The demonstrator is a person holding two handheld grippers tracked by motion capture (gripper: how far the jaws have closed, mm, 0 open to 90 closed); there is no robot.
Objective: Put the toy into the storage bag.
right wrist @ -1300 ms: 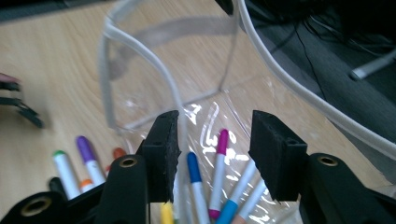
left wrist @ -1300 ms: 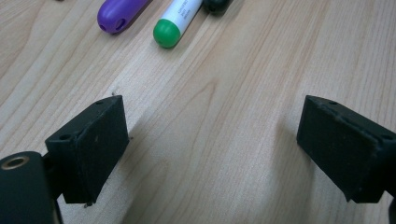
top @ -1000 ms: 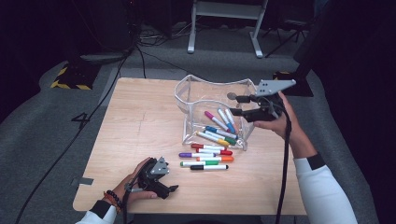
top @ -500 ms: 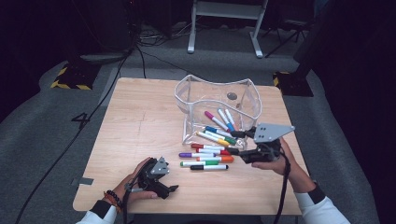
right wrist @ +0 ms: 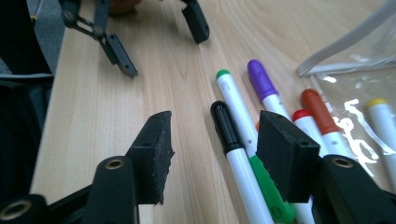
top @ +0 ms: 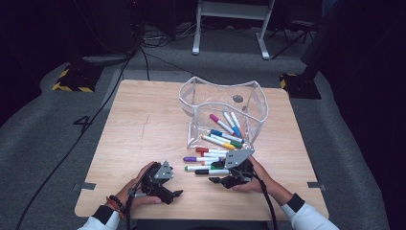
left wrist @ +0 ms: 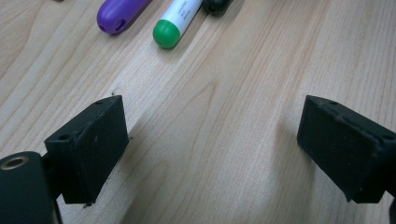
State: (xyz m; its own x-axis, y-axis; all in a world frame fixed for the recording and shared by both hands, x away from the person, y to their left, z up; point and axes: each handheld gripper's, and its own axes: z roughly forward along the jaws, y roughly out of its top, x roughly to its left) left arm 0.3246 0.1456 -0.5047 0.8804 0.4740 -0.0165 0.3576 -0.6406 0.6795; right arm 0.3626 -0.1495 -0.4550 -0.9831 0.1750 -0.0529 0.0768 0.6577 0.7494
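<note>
High view: your right gripper (top: 218,180) sits low at the near edge of the table (top: 143,124), lower centre of the frame, just at the near side of the loose row of markers that lies in front of the clear bin (top: 222,96); the black-capped marker (top: 210,171) is the nearest one of that row, touching or almost touching the gripper's tip, I cannot tell which. Your left gripper (top: 177,193) rests at lower left of centre, well apart from the markers. Left gripper view: jaws spread wide over bare wood, nothing between them; a purple cap (left wrist: 119,14) and a green cap (left wrist: 167,33) lie at the top edge, clear of both pads. Right gripper view: jaws partly spread and just now easing inward a little; the black-capped marker (right wrist: 226,126) lies in the gap, closer to the right-hand pad than the left, with neither pad pressing on it. The green-capped marker (right wrist: 233,100) and purple one (right wrist: 264,86) run alongside it, partly behind the right-hand pad. Your left gripper shows at upper left here.
</note>
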